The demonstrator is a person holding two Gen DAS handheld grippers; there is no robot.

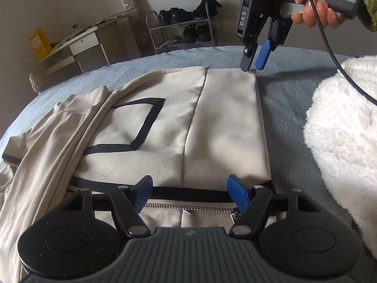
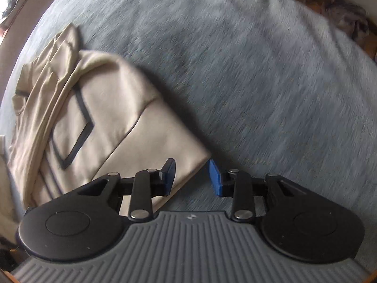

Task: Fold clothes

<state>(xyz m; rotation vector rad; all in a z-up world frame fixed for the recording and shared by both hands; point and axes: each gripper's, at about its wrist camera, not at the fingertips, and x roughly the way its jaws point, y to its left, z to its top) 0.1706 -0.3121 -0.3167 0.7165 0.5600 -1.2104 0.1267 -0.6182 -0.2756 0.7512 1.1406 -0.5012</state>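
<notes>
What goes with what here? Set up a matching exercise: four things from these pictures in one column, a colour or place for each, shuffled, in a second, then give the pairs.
Things:
1. jacket
2. blanket
3. fluffy cloth
4. shoe rack

Colour or place:
A. white, at the right edge of the bed
B. against the far wall, holding dark shoes
C. beige with black trim, lying partly folded
D. blue-grey, spread under the clothes

Pairs: 1-C, 2-D, 3-A, 4-B
</notes>
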